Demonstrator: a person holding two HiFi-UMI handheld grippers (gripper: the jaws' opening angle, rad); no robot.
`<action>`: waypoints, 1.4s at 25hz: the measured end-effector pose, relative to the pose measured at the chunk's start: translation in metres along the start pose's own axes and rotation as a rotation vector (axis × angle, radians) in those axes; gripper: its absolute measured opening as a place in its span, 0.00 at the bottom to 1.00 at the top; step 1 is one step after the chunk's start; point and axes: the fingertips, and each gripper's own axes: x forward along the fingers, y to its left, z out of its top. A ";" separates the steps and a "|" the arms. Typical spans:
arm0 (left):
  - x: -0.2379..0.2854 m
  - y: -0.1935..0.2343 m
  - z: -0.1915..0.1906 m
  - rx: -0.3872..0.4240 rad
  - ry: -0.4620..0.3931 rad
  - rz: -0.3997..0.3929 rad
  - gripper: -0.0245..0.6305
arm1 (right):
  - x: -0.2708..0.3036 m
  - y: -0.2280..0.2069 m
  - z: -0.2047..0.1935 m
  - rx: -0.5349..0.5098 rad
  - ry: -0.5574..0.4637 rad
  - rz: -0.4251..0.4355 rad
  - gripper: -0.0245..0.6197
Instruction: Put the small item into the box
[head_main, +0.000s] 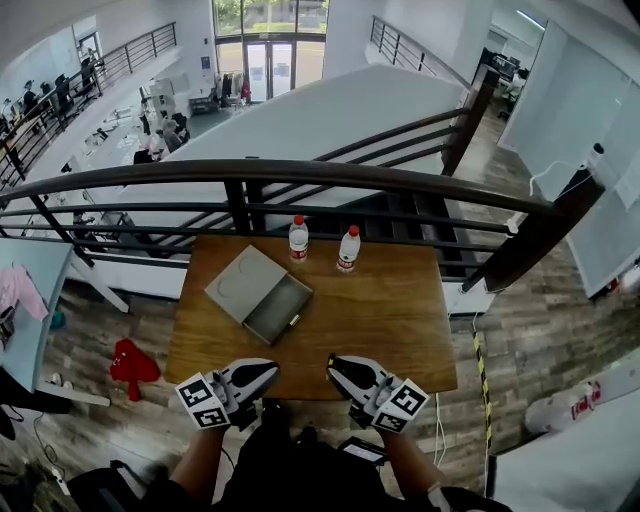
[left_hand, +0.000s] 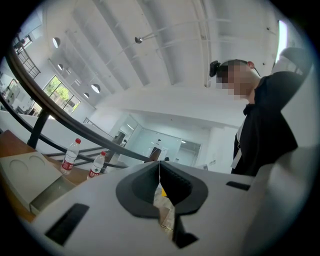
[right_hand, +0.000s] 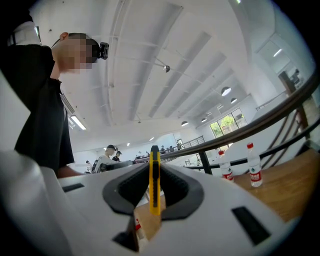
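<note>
Utility knife (right_hand: 155, 192) is clamped upright between the dark ribbed fingers (right_hand: 129, 189) of the right gripper (right_hand: 153, 167), which hangs over the near edge of the table (head_main: 395, 315), right of centre. The knife faces the right gripper view edge-on: a narrow, flat yellow plastic body with a dark strip down its middle and a dark top end. Its upper end stands clear above the fingers.

The left gripper (left_hand: 160, 169) hangs over the near edge, left of centre. Its fingers (left_hand: 179, 184) are pressed together along a thin seam, with nothing between them. Both grippers have smooth white shells with black pads.

The box (head_main: 245, 285) lies at an angle on the left half of the wooden table. It is flat, grey and rectangular, its lid embossed with two shallow circles. Its tray (head_main: 280, 312) is slid out toward the table centre. Two clear plastic bottles (head_main: 298, 238) with red caps and red labels stand upright at the far edge.
</note>
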 end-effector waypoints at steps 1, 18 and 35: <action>0.001 0.004 0.000 -0.002 0.001 -0.004 0.06 | 0.002 -0.003 0.001 0.000 0.001 -0.005 0.15; -0.005 0.110 0.051 -0.019 -0.045 -0.015 0.06 | 0.102 -0.069 0.023 -0.049 0.088 -0.048 0.15; -0.054 0.201 0.050 -0.119 -0.122 -0.034 0.06 | 0.196 -0.081 0.009 -0.256 0.285 -0.053 0.15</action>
